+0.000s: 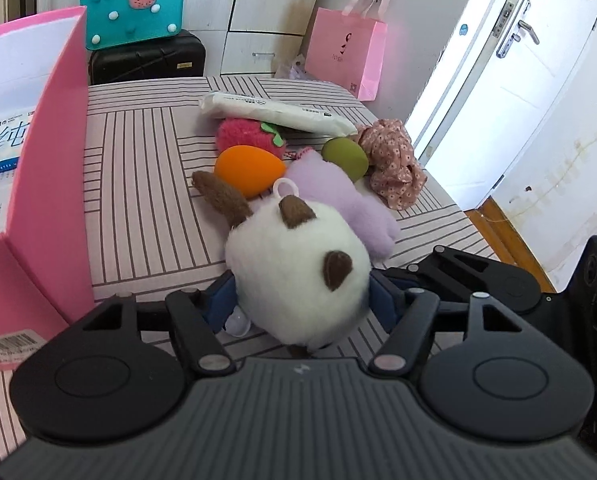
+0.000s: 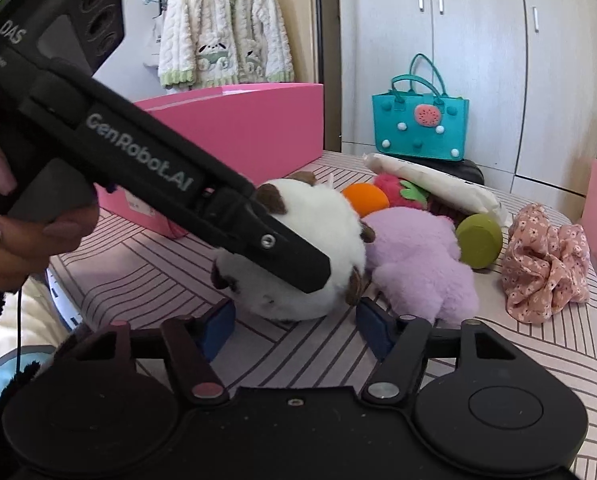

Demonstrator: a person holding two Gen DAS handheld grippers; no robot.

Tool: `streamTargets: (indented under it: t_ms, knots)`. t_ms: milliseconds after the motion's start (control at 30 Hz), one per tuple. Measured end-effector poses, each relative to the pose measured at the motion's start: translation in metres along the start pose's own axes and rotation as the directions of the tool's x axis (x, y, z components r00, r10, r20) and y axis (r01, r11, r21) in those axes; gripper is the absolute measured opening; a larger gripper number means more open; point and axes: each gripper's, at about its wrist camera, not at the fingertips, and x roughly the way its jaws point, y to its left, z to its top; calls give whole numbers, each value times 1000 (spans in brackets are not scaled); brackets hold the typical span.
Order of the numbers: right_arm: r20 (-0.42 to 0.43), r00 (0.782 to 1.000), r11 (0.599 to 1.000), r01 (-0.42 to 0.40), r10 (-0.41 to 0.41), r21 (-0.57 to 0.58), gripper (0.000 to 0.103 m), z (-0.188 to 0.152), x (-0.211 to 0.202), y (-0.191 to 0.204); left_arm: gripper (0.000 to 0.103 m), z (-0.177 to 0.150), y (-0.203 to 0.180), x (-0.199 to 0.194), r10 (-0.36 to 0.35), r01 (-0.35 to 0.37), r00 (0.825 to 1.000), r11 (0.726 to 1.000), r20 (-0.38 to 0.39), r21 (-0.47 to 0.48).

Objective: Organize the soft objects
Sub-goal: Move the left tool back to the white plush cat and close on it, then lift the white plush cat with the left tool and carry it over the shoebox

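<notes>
Black and low in the left wrist view, the left gripper (image 1: 302, 300) squeezes the white plush toy (image 1: 298, 264) between its blue pads. Low in the right wrist view, the right gripper (image 2: 294, 320) is spread wide, touching nothing. Behind the toy lie a purple plush (image 1: 338, 196), an orange egg (image 1: 248, 168), a green egg (image 1: 346, 158) and a flowery scrunchie (image 1: 394, 164) on the striped bed (image 1: 138, 168). At the left stands a pink box (image 1: 46, 152).

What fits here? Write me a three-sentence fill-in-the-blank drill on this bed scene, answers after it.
1. The plush toy between the left gripper jaws is ____ with brown ears.
2. The egg-shaped sponge touching the strawberry plush is ____.
3. The teal bag stands on a ____ suitcase.
Missing words: white; orange; black.
</notes>
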Motion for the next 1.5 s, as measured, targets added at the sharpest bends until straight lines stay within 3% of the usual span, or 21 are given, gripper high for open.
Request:
streamTargets:
  t_ms: [100, 467, 667, 1000, 1167, 1500]
  knots:
    - [-2, 1000, 1000, -3, 3, -7, 62, -1, -2, 2, 67, -1, 1, -2, -3, 3, 1000, 1000, 9, -9]
    - [3, 999, 999, 32, -32, -22, 61, 3, 3, 10, 62, -3, 2, -3, -15, 16, 1000, 999, 25, -37]
    - [15, 999, 998, 50, -50, -40, 55, 5, -4, 16, 61, -4, -3, -10, -5, 5, 999, 1000, 35, -20]
    - [13, 1000, 999, 25, -25, -34, 55, 11, -21, 23, 61, -4, -12, -28, -3, 2, 1000, 1000, 27, 17]
    - [8, 1000, 1000, -16, 16, 16, 62, 16, -26, 24, 61, -3, -17, -37, 9, -10, 1000, 1000, 11, 24]
    - [22, 999, 999, -26, 27, -38, 65, 31, -37, 37, 61, 2, -14, -59, -34, 35, 999, 999, -18, 23]
